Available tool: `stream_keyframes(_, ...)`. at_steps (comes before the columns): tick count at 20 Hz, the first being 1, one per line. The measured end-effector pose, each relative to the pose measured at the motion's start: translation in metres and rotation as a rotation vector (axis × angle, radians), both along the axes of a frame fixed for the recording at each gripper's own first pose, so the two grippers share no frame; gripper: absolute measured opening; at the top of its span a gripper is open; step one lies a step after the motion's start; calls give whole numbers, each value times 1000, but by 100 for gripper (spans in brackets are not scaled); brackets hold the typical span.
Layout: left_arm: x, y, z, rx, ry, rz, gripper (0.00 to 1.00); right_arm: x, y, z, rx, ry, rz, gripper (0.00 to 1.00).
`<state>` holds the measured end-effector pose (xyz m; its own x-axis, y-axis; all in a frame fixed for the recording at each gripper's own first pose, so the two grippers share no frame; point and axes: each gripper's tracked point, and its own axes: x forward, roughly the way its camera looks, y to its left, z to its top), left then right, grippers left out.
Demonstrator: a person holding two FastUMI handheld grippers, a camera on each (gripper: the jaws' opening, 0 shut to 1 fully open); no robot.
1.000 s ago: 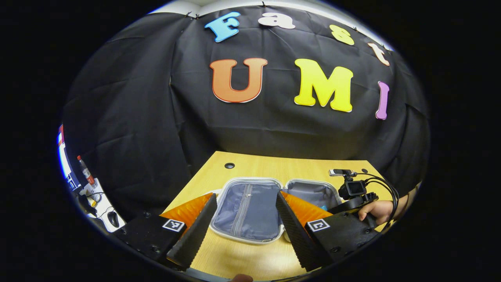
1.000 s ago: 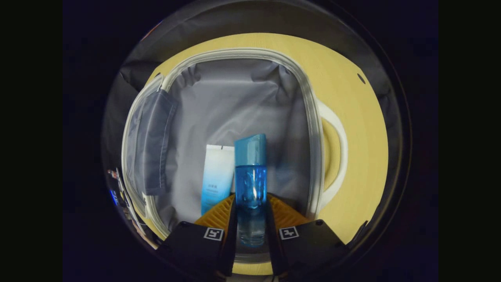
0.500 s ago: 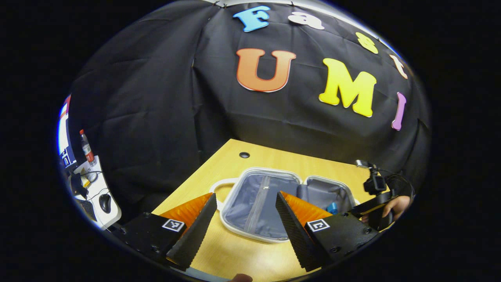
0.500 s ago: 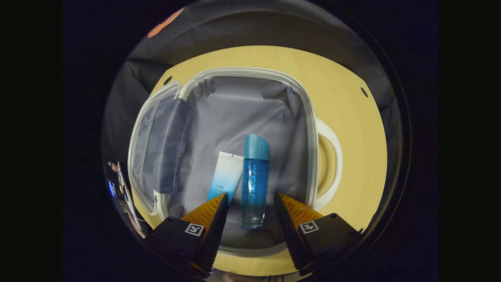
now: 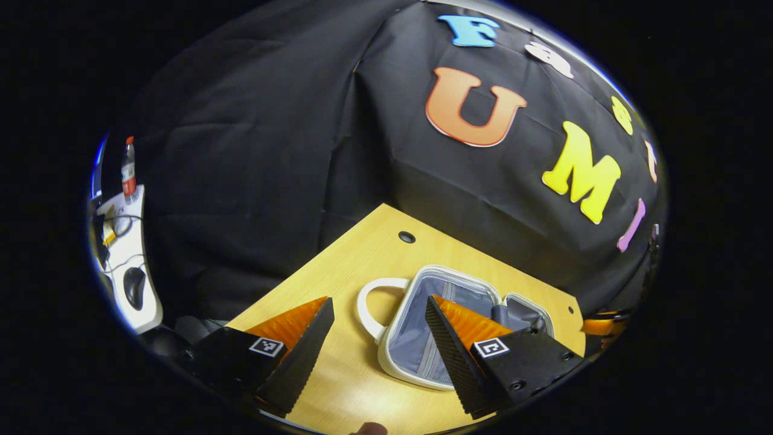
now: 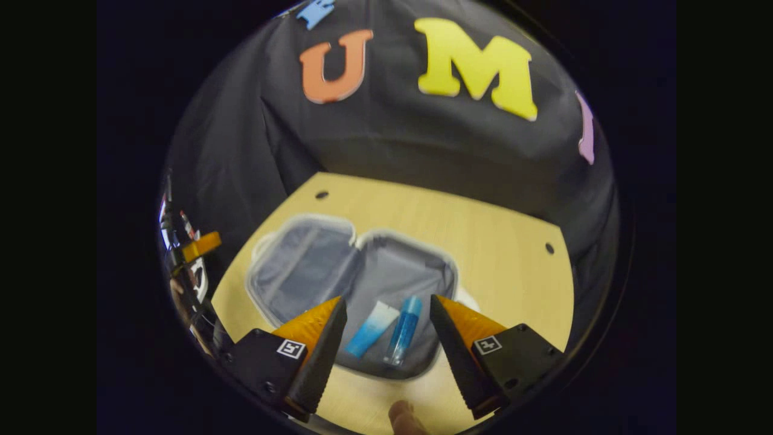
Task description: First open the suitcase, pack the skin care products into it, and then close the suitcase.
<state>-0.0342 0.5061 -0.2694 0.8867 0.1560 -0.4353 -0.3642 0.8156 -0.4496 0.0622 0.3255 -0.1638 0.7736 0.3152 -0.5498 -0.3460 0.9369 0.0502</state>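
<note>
One suitcase (image 6: 314,266) lay open on the wooden table (image 6: 501,241), its two halves spread flat across the middle of the right gripper view. Two skin care products rested side by side in the right half, low in the frame: a white-and-blue tube (image 6: 371,329) on the left and a blue bottle (image 6: 404,329) just to its right. The right gripper (image 6: 386,332) hung above them with its fingers spread wide, gripping nothing; both products showed in the gap between the fingers.

In the left gripper view the suitcase (image 5: 416,344) sat at lower centre-right, its one white handle (image 5: 368,302) curving out to the left. The left gripper (image 5: 377,332) was likewise released and empty, and its right finger (image 5: 444,338) covered part of the case's lining. Two round holes (image 6: 321,195) marked the far table edge in the right gripper view. At the far left of the left gripper view stood a white side desk (image 5: 130,266) with one bottle (image 5: 128,169) and one computer mouse (image 5: 134,287).
</note>
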Motion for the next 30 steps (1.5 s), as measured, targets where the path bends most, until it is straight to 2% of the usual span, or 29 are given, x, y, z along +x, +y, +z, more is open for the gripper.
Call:
stream_keyframes(3, 22, 5, -33, -177, 22, -27, 98, -9, -30, 81, 29, -235, -46, 82)
stream_keyframes(4, 23, -2, -40, -231, 28, -32, 98, -16, -40, 106, 35, -306, -62, 78)
stream_keyframes(5, 26, -7, -51, -288, 29, -41, 98, -21, -50, 128, 43, -375, -73, 82)
stream_keyframes(7, 38, -5, -71, -368, 38, -31, 98, -32, -72, 155, 41, -490, -108, 79)
stream_keyframes(8, 42, -7, -79, -403, 43, -33, 98, -38, -82, 166, 31, -528, -125, 82)
stream_keyframes(10, 53, -11, -91, -485, 30, -44, 98, -49, -90, 180, 1, -570, -158, 82)
stream_keyframes(12, 59, -10, -97, -553, 11, -38, 96, -55, -97, 189, -17, -586, -184, 78)
stream_keyframes(14, 61, -18, -105, -590, 20, -51, 89, -55, -109, 189, -47, -596, -212, 80)
stream_keyframes(15, 62, -18, -111, -593, 31, -56, 77, -55, -119, 184, -59, -595, -225, 80)
stream_keyframes(17, 65, -28, -106, -631, 16, -90, 62, -55, -132, 182, -70, -589, -251, 80)
stream_keyframes(18, 65, -32, -104, -640, 11, -105, 59, -56, -138, 180, -72, -581, -265, 81)
stream_keyframes(19, 66, -35, -109, -627, 24, -107, 63, -57, -146, 178, -73, -575, -276, 81)
stream_keyframes(20, 64, -35, -110, -607, 35, -109, 45, -57, -152, 178, -75, -569, -288, 80)
stream_keyframes(21, 65, -31, -113, -574, 49, -99, 33, -56, -158, 179, -73, -569, -296, 80)
stream_keyframes(23, 66, -31, -99, -541, 32, -97, 14, -56, -163, 180, -72, -579, -301, 80)
stream_keyframes(26, 61, -31, -75, -429, 17, -112, 7, -54, -170, 181, -65, -580, -287, 80)
stream_keyframes(30, 58, -33, -27, -352, -27, -110, 3, -52, -173, 191, -20, -596, -270, 80)
